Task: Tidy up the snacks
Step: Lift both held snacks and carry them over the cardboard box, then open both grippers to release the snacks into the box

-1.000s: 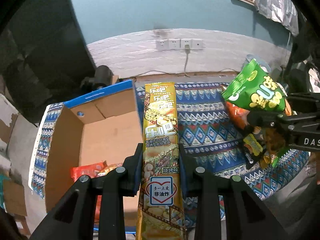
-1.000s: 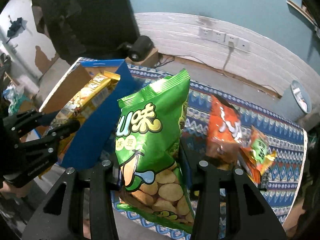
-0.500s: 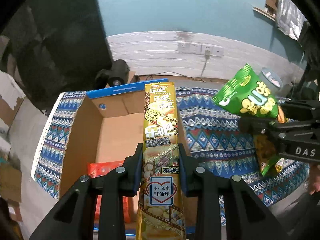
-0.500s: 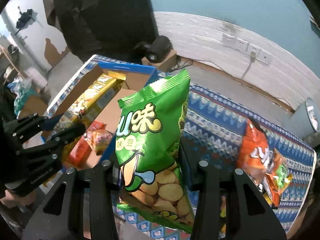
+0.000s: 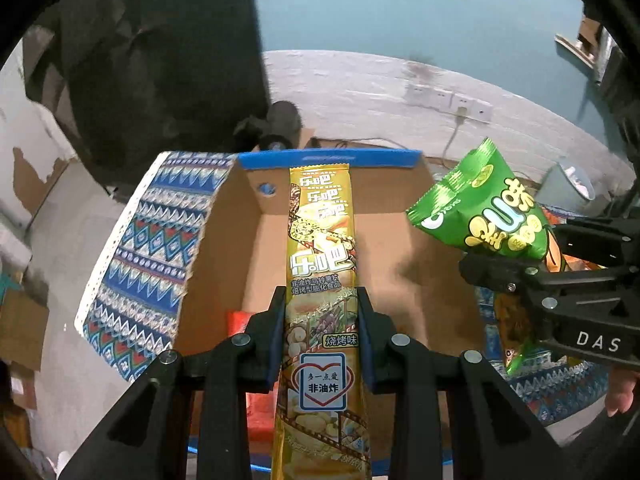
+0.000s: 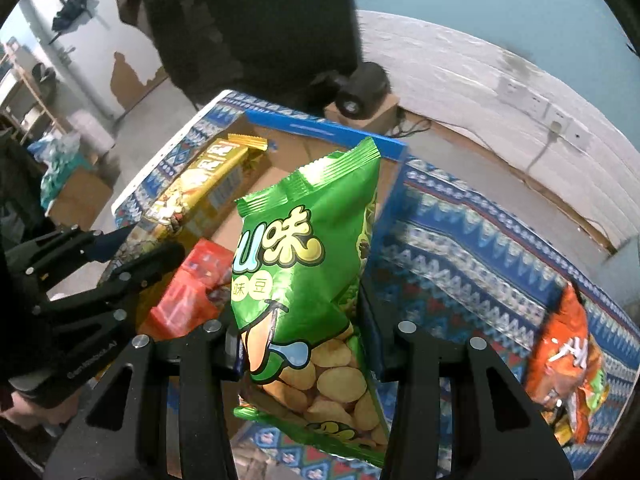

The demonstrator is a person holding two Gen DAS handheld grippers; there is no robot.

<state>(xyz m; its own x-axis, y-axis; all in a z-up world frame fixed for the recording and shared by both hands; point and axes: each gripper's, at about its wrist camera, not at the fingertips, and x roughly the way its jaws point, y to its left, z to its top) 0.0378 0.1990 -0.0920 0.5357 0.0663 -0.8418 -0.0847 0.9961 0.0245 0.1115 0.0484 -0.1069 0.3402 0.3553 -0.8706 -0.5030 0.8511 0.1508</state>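
Patterned tabletop (image 6: pixel 480 248) carries the cardboard box (image 5: pixel 400 248). Both grippers have swung over it: left gripper (image 5: pixel 322 336) fingers clamp the yellow pack (image 5: pixel 320 240), right gripper (image 6: pixel 308 344) the green bag (image 6: pixel 308 264). Release looks imminent.

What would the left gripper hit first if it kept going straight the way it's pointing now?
Probably the cardboard box: the left gripper, shut on the yellow snack pack, aims into its open inside, so the pack's tip would likely meet the far wall. Depth is unclear.

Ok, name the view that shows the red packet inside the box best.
Right wrist view: the red packet lies largely exposed in the cardboard box. The left wrist view shows only slivers beside the left gripper and yellow pack.
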